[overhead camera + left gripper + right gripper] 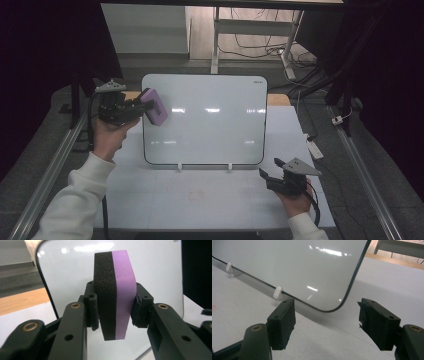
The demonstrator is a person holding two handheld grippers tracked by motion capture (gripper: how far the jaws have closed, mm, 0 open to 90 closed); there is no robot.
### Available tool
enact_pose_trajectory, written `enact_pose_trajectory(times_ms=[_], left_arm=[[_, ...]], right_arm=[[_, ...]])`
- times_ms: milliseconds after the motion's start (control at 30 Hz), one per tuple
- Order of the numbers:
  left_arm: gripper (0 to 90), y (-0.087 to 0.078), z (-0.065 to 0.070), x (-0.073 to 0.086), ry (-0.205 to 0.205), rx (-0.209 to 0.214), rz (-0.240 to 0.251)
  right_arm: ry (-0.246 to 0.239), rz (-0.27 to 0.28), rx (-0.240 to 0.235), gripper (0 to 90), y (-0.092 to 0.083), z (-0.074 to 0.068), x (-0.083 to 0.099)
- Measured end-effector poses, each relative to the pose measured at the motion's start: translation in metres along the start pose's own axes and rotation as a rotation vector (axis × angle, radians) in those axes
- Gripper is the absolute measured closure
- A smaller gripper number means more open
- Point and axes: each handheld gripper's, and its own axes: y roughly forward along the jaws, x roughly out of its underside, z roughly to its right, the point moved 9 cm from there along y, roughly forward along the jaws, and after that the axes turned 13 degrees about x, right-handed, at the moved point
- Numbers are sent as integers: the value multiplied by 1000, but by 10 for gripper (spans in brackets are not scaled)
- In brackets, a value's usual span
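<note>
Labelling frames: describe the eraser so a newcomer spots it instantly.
Find the whiteboard propped upright mid-table. At its upper left corner, the left gripper is shut on the eraser: a small block, purple on one face, black foam on the other. Nothing else here is coloured.

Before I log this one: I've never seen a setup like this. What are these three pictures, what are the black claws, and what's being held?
There is no robot here. A person holds a two-jaw gripper in each hand. The high view looks down on the table from the person's side. The other two views come from cameras riding on each gripper, looking along its black jaws.

On the table a whiteboard stands propped in small white clips; its surface looks blank.

The left gripper is shut on an eraser, a black foam pad with a purple back, held up near the whiteboard's upper left corner. The right gripper is open, with nothing between its jaws, low by the whiteboard's lower right corner.
</note>
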Motion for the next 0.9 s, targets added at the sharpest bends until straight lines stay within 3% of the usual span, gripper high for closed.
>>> enact_pose_trajectory(times_ms=[333,567,667,767,900], left_arm=[[625,4,-13,-6,-30,-31,2],[622,18,-23,-13,-48,-68,-22],[619,19,-27,-16,-77,-64,-33],[619,19,-28,-18,-83,-63,-48],[616,27,-27,-22,-75,-65,-29]], right_arm=[[4,-7,-3,285,1,0,2],[2,-8,0,285,2,-1,2],[0,-8,0,285,2,-1,3],[2,-7,-1,284,3,-1,4],[7,-11,4,284,3,1,4]])
